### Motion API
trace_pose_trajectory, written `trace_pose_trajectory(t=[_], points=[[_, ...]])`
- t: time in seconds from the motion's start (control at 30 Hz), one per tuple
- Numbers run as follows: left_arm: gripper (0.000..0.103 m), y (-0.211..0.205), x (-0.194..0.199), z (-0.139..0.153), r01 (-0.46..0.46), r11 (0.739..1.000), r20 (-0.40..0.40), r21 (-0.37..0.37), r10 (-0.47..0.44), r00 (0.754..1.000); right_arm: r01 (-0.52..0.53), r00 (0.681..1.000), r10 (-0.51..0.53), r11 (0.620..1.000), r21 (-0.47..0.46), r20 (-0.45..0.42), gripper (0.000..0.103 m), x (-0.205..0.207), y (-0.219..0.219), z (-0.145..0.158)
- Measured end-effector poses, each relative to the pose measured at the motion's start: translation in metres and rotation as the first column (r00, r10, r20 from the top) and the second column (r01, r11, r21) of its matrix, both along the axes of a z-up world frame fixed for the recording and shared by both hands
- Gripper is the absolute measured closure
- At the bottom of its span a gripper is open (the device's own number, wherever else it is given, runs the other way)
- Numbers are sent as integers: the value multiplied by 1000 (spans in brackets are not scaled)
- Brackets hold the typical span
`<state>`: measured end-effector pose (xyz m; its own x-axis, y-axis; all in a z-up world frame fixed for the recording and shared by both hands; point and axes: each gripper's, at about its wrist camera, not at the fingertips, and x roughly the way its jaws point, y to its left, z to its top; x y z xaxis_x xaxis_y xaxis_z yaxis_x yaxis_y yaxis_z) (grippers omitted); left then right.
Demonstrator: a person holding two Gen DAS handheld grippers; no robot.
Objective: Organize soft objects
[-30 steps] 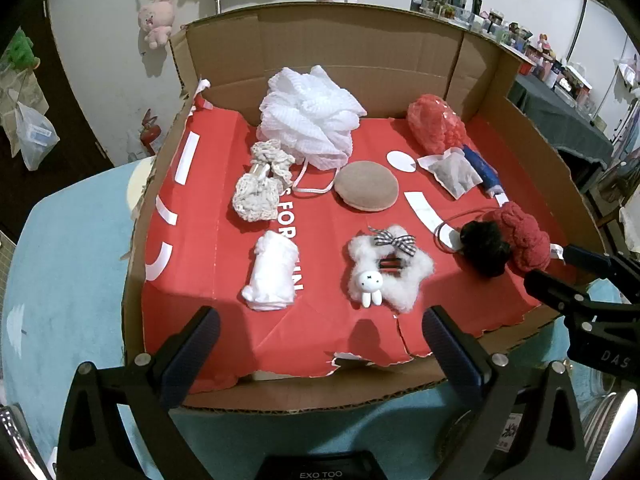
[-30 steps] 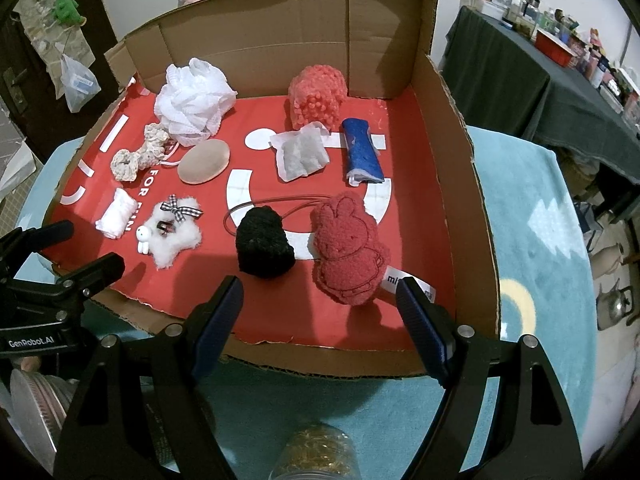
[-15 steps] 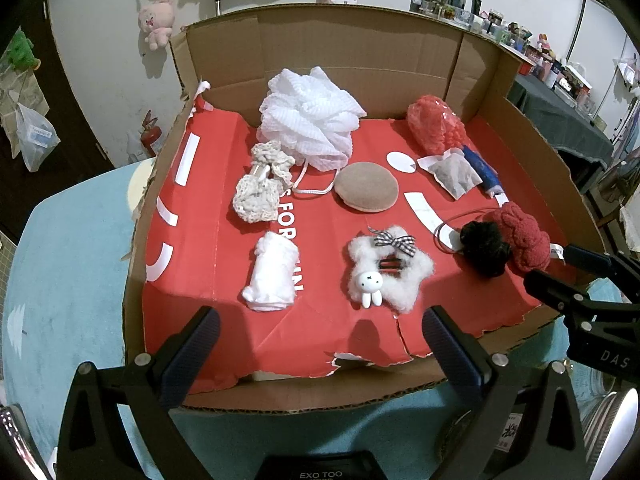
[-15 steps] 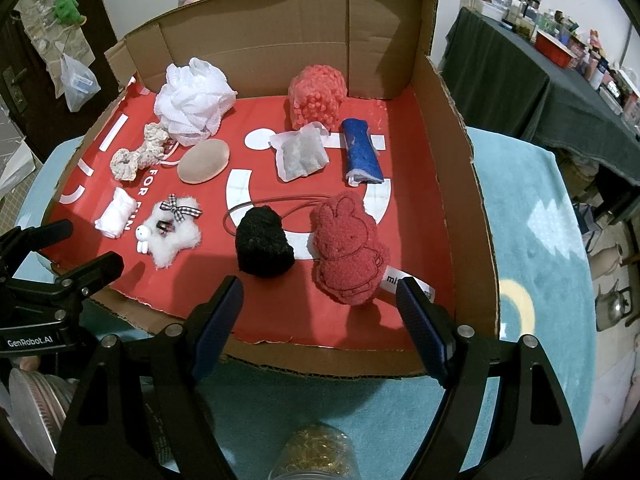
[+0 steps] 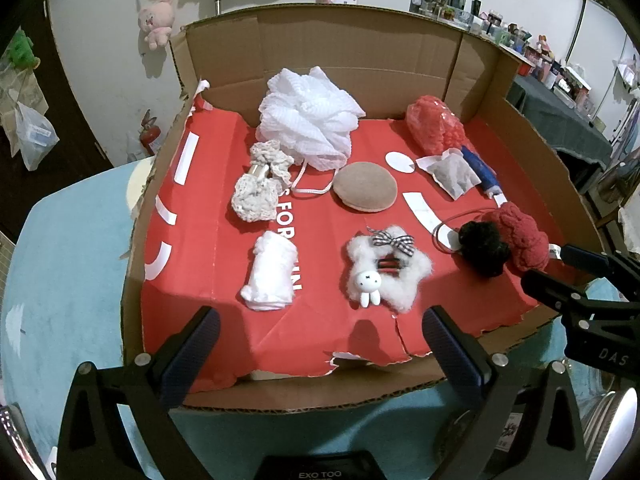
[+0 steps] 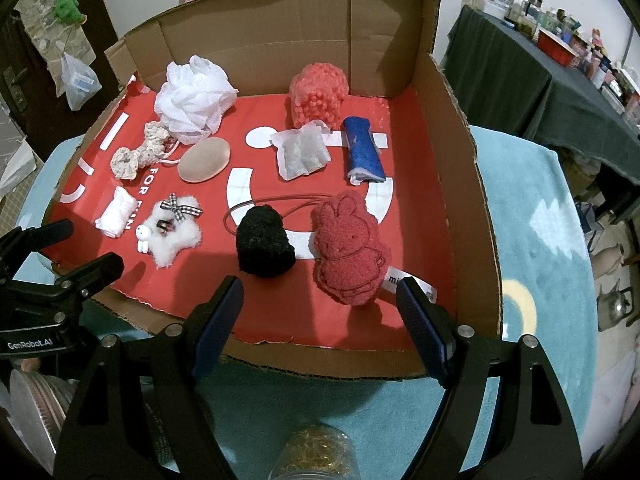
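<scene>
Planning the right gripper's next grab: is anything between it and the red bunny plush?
Nothing visible blocks it. The right gripper hangs open over the box's near wall, and the red bunny plush lies just beyond on bare red liner. The black pom-pom sits beside it, apart.

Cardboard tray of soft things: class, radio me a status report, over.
Left gripper and right gripper: jaws open, empty, at tray's near edge. Red bunny plush and black pompom nearest right gripper, untouched. Nothing in the way.

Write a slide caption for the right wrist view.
Open right tool poised before a cardboard box holding a red bunny plush, black pom-pom and other soft items.
</scene>
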<state>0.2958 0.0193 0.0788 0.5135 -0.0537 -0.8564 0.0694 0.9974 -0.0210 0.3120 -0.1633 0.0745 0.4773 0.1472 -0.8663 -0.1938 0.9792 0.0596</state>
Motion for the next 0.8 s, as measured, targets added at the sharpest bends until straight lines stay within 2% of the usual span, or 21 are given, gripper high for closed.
trace_pose_trajectory(t=[0.5,0.6,0.67,0.8], points=[[0,1,1,0,1,1000,-2,-19,-1,1000,0,1000,0,1000,-4,1,25,0,1,0],[0,3,-3,4,-7,999,24,-36,7,1000,2,1000,-2,1000,-4,6,25,0,1,1],[0,2,-8,10,-25,1000,50,-5,25,998,-6,1000,6,1000,1,16,25,-1,0,3],[0,5,-23,35,-31,999,116,-9,32,993,-17,999,17,1000,-2,45,25,-7,-1,11]])
